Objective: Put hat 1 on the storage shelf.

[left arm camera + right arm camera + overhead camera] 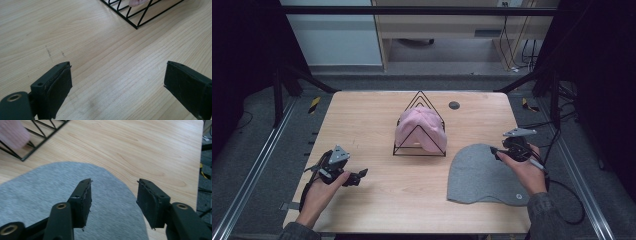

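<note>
My right gripper hovers over the grey beanie, jaws apart, holding nothing. The beanie lies flat near the table's front right edge. My left gripper, wide open and empty, has bare wood around it. The rack partly hides the pink cap.

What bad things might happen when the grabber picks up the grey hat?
1. The grey beanie lies flat on the table, so the open right gripper may slide over it or pinch only a thin fold.
2. The wire rack holding the pink cap stands close by; a wide swing might bump it.
3. The beanie's edge lies near the table's front edge, so a push could slide it off.
</note>
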